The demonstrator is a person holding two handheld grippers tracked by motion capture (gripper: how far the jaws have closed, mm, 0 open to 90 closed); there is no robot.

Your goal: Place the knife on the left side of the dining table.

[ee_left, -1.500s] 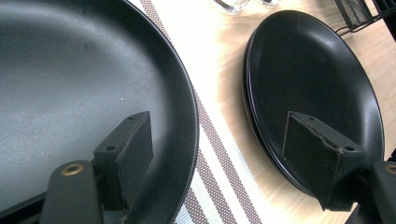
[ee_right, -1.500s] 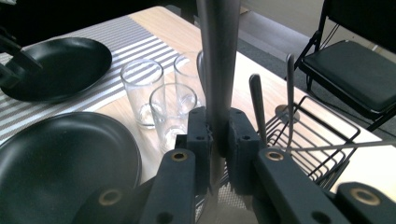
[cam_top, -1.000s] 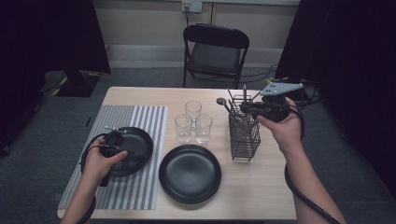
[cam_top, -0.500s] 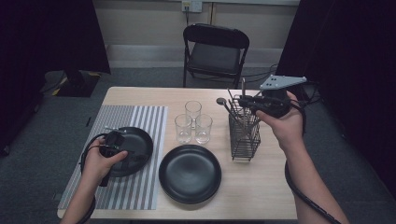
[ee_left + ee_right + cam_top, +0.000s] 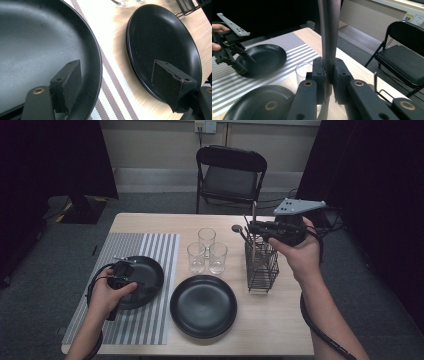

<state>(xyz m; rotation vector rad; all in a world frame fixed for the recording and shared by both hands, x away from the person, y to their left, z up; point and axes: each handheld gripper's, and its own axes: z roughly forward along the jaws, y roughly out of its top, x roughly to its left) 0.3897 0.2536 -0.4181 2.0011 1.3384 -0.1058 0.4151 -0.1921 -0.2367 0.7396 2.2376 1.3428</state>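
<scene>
Dark curtains close in a pale wooden table (image 5: 280, 320), with one black folding chair (image 5: 231, 175) beyond its far edge. At the left lies one striped mat (image 5: 150, 320), laid as a place setting, and a black plate (image 5: 145, 277) sits on it. Your left gripper (image 5: 122, 270) hovers over that plate, your hand low on the mat. In the left gripper view its jaws stand wide apart and hold nothing; one pad hangs above the plate's (image 5: 37, 37) rim. It looks parked there, waiting.

A second plate (image 5: 203, 306) lies on the bare wood just beside the mat, near the table's front edge, so two plates in all. Behind it three clear glasses (image 5: 206, 251) stand bunched in a triangle, touching or nearly so.

Right of the glasses stands one wire caddy (image 5: 261, 267) with a few dark utensils upright in it; their number is hard to tell. Your right gripper (image 5: 255, 227) is level above the caddy, jaws pinched almost shut on a metal handle (image 5: 254, 215). In the right gripper view that handle (image 5: 329, 37) stands upright between the pads, its lower end hidden. You seem to be lifting it out of the caddy, probably for the setting.
</scene>
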